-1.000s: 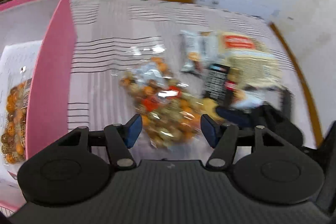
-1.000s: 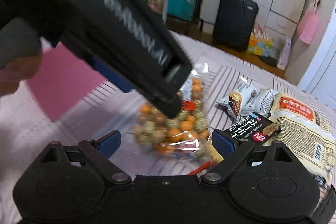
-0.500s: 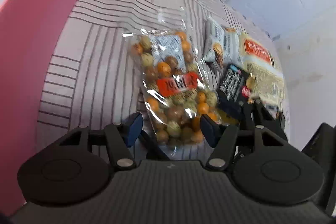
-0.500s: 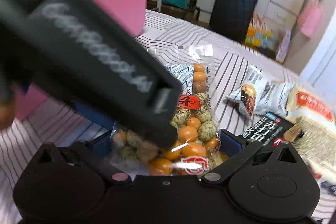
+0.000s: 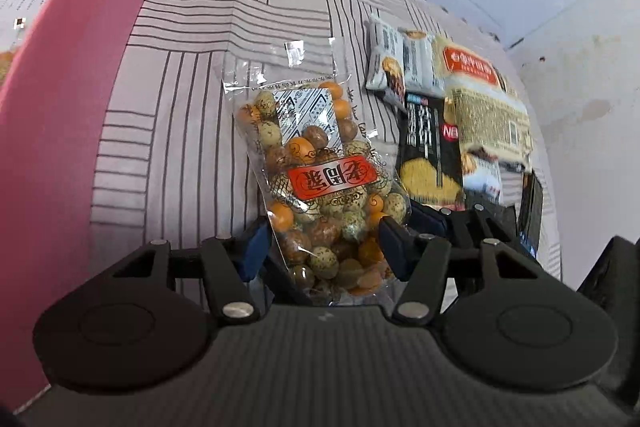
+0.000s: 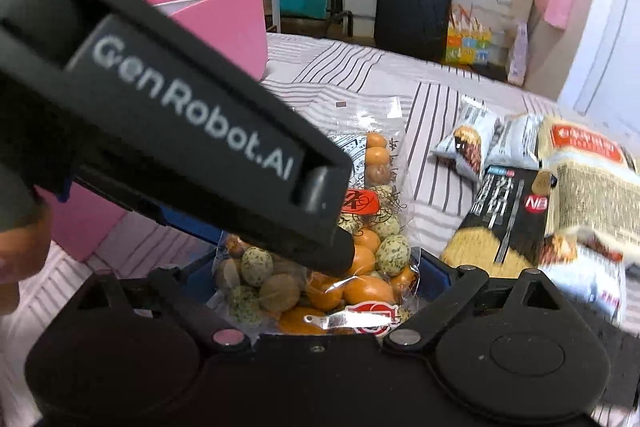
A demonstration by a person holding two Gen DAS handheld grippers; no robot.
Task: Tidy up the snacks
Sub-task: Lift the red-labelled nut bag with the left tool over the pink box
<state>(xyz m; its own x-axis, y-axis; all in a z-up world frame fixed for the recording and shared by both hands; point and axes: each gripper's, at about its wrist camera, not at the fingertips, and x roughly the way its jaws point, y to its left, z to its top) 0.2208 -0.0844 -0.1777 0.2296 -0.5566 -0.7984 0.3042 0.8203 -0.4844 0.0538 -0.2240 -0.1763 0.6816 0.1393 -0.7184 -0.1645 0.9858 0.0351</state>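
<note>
From my remote station, the left gripper's point(image 6: 168, 131) body hid much of the coated-peanut bag point(image 5: 320, 179) in the right view. The bag's near end lay on the striped cloth point(image 5: 180, 107), between both spread pairs of fingers; the right gripper point(image 6: 316, 283) flanked it, unclamped.

Our left gripper point(image 5: 324, 247) reaches forward and low, its jaws set apart on either side of the bag point(image 5: 320, 183). Our right gripper point(image 6: 316, 277) sits just under the left one, jaws also apart around the bag's near end.
</note>
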